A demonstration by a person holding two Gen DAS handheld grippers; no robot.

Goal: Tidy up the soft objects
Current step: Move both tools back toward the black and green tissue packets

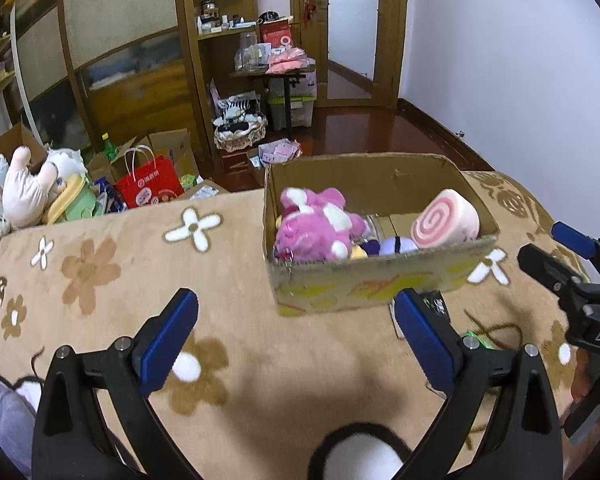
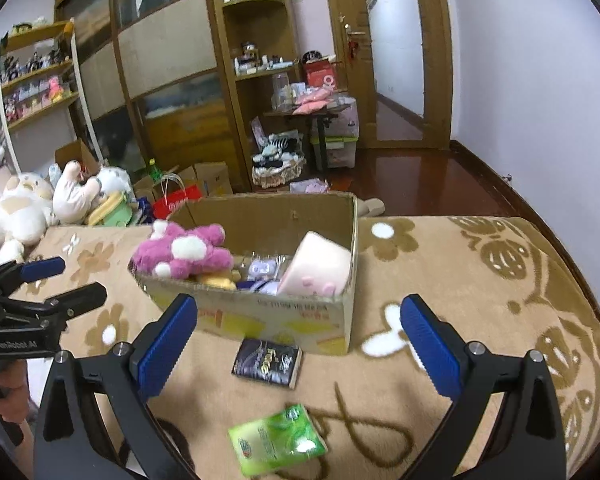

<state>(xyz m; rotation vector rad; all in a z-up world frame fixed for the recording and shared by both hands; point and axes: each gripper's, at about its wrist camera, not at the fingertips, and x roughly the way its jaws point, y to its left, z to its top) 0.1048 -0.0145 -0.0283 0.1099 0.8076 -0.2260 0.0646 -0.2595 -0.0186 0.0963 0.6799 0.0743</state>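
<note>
1. Through the left wrist camera we see our left gripper (image 1: 296,330) spread wide and empty over the flowered blanket (image 1: 112,280). Ahead, the cardboard box (image 1: 380,284) holds the pink plush (image 1: 316,224) and the swirl-roll cushion (image 1: 446,220).

2. Through the right wrist camera our right gripper (image 2: 298,336) likewise gapes, grasping nothing. Between its fingers, on the blanket before the box, lie a dark packet (image 2: 267,363) and, nearer, a green packet (image 2: 276,440).
</note>
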